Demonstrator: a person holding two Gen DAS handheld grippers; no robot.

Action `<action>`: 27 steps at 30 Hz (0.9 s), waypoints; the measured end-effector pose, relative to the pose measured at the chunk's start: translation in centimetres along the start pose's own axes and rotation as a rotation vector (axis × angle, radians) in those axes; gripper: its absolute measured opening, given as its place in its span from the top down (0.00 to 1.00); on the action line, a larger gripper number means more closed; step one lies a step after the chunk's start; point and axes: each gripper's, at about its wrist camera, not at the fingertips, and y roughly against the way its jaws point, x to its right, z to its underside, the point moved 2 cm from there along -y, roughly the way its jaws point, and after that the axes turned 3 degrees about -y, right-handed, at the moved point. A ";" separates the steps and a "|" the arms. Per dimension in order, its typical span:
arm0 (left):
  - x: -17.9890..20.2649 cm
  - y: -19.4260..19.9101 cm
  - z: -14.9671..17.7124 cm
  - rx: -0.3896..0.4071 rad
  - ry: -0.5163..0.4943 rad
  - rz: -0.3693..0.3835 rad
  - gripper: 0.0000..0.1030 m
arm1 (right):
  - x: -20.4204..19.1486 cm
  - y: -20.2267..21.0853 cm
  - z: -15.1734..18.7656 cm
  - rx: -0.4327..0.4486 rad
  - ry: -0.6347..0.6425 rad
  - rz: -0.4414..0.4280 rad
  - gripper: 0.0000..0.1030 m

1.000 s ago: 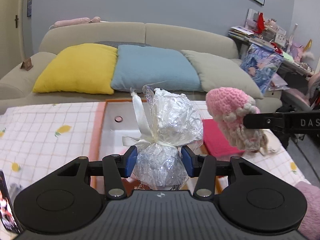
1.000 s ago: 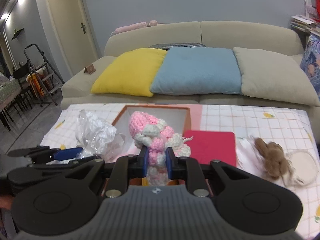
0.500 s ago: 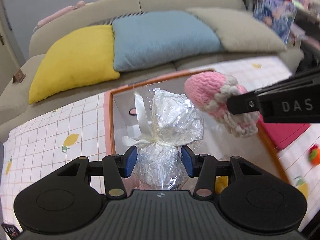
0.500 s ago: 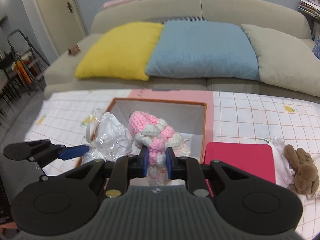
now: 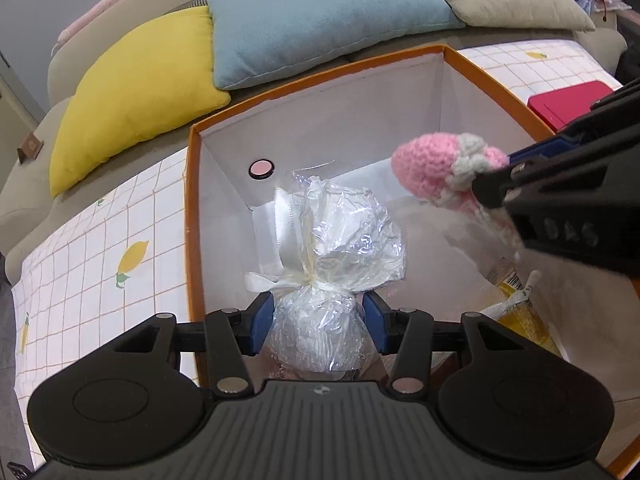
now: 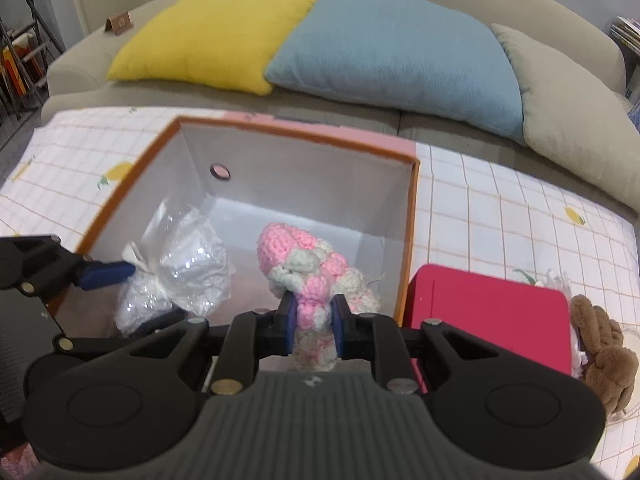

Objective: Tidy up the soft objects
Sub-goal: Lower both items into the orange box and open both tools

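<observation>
My left gripper (image 5: 318, 326) is shut on a clear crinkly plastic bag tied with a white ribbon (image 5: 332, 264) and holds it inside the open orange-rimmed box (image 5: 192, 208). My right gripper (image 6: 312, 326) is shut on a pink and white crocheted toy (image 6: 308, 268) and holds it over the same box (image 6: 412, 216), to the right of the bag (image 6: 180, 276). The toy also shows in the left wrist view (image 5: 440, 168). A yellow packaged item (image 5: 520, 316) lies on the box floor at the right.
A red flat box (image 6: 488, 320) lies right of the orange box. A brown plush toy (image 6: 604, 352) lies on a white cloth at the far right. The table has a checked lemon-print cloth (image 6: 500, 216). A sofa with yellow, blue and beige cushions (image 6: 392, 40) stands behind.
Both grippers have moved forward and down, from above the table's near side to inside the orange box, each still holding its object.
</observation>
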 end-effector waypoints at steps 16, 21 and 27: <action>-0.1 1.0 -0.9 0.037 -0.063 -0.011 0.28 | 0.2 0.2 0.5 -0.033 0.043 -0.026 0.67; -0.6 3.0 -1.3 0.056 -0.055 -0.005 0.25 | 0.3 2.6 -0.1 -0.002 0.054 -0.027 0.55; -1.0 6.4 -1.5 0.084 0.013 -0.002 0.24 | 0.9 7.4 0.0 0.100 0.064 -0.006 0.42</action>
